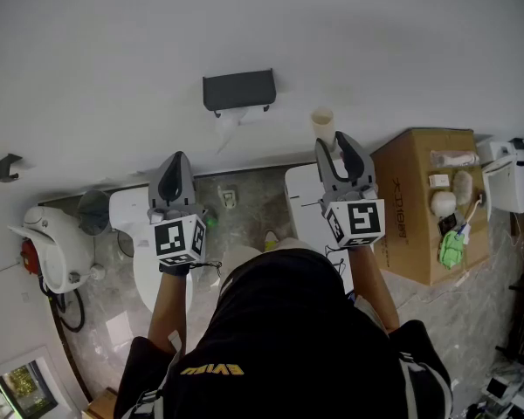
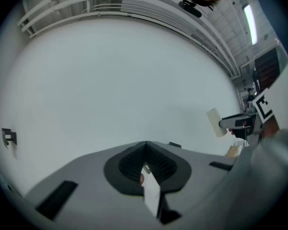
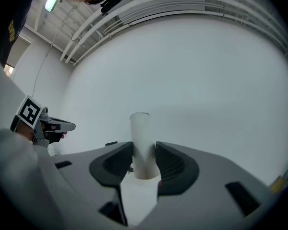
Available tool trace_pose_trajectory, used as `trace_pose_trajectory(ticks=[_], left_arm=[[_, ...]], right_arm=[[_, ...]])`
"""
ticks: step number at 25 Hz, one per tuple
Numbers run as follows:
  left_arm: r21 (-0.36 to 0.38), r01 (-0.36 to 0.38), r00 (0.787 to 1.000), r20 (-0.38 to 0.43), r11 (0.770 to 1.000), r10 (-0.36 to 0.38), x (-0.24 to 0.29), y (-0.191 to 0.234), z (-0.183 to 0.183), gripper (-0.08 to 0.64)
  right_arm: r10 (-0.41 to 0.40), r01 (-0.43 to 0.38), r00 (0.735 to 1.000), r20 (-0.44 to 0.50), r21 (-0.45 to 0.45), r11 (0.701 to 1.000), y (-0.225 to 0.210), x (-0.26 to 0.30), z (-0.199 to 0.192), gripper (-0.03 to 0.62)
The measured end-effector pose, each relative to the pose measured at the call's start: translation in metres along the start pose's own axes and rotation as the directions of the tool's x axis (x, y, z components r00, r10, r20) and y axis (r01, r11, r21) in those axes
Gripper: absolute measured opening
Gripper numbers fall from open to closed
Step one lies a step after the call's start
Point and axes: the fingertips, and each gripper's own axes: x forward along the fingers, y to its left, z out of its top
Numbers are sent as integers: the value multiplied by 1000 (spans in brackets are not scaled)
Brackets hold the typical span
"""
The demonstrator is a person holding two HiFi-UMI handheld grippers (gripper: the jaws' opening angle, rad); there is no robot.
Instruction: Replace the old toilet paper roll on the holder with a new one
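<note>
A black toilet paper holder hangs on the white wall, with a scrap of white paper dangling under it. My right gripper is shut on an empty cardboard tube, held upright to the right of the holder. In the right gripper view the tube stands between the dark pads. My left gripper is shut with nothing in it and points at the wall, below and left of the holder. Its jaws meet in the left gripper view, where the tube shows at the right.
A cardboard box stands at the right with white roll-like items and small packets on top. A white toilet is below the left gripper. A white appliance sits at far left, under a small black wall hook.
</note>
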Motion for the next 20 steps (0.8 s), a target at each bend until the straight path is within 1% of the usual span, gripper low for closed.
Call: trace_pose_trajectory(ticks=[8, 11, 15, 18, 20], left_arm=[[2, 3, 1000, -6, 1000, -3, -3, -1, -3, 11], [15, 9, 1000, 0, 1000, -9, -3, -1, -2, 11], [13, 2, 1000, 5, 1000, -2, -5, 5, 0, 11], [4, 13, 1000, -3, 1000, -13, -7, 5, -3, 11], [3, 7, 1000, -7, 1000, -7, -12, 6, -4, 12]], right_arm=[[17, -17, 1000, -13, -19, 1000, 5, -1, -2, 149], [11, -12, 1000, -25, -18, 1000, 2, -1, -4, 150], [6, -6, 1000, -27, -14, 1000, 1, -2, -3, 151], [3, -4, 1000, -30, -9, 1000, 2, -4, -4, 152], [21, -21, 999, -42, -14, 1000, 5, -2, -7, 152]])
